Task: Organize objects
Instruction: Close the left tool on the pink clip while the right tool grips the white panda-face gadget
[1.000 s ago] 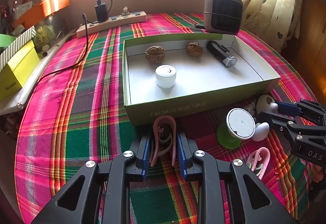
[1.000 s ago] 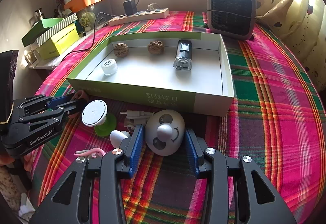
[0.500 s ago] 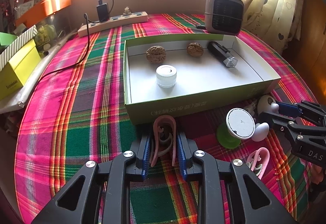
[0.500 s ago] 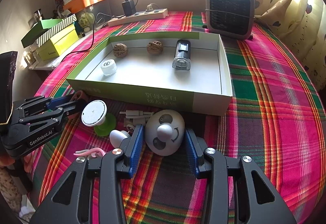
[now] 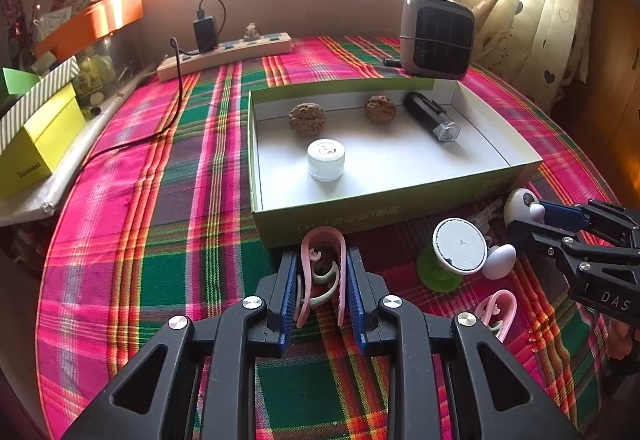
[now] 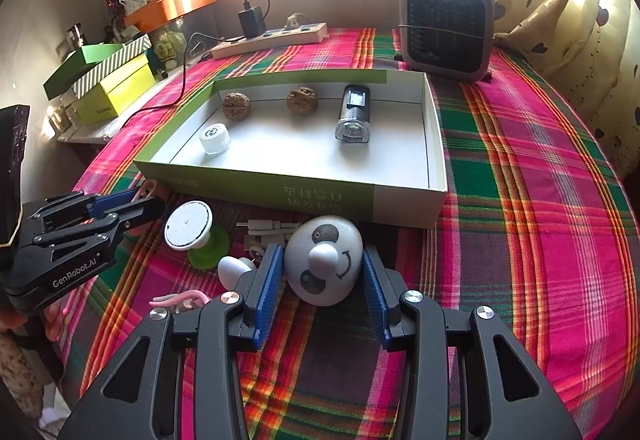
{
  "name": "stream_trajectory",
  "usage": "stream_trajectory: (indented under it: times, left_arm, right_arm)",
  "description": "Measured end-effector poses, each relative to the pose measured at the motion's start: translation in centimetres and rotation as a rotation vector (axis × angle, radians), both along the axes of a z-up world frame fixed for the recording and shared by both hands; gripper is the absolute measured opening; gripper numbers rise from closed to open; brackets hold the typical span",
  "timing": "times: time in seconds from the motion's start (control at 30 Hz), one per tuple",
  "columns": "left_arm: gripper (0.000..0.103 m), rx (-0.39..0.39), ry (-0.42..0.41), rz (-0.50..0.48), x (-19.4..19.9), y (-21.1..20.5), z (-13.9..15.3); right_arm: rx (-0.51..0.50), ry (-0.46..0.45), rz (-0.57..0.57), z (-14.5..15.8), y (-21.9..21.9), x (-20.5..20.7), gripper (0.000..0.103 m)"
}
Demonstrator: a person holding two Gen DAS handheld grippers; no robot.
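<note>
Pink clip (image 5: 322, 272), just in front of green box (image 5: 360, 214) near wall, clamped across its long sides by L gripper (image 5: 322, 294): prob light, springy plastic, so grip mid-body; R gripper (image 6: 324, 276) brackets panda-face toy (image 6: 324, 264), contact unclear.

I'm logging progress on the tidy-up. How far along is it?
Done: two walnuts, a jar and a flashlight lie in the box. In hand: left gripper on a pink clip, right gripper around a panda toy. Left: green stand, second clip.
</note>
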State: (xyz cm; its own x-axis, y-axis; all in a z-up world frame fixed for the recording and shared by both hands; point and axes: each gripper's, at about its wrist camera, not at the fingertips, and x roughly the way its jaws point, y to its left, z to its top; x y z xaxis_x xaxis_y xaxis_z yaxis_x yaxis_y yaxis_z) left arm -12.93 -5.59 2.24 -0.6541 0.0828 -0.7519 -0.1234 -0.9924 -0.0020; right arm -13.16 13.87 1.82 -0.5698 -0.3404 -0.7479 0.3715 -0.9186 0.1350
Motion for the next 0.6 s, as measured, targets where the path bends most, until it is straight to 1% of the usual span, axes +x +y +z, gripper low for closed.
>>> stream_trajectory:
  times: [0.3,0.6]
  left_arm:
    - [0.021,-0.005,0.047,-0.008,0.7,0.3,1.4]
    - [0.021,-0.002,0.073,-0.021,0.1,0.6,2.5]
  right_arm:
    - [-0.013,0.022,-0.007,1.0,0.5,0.3,0.041]
    - [-0.022,0.054,0.001,2.5,0.4,-0.1,0.041]
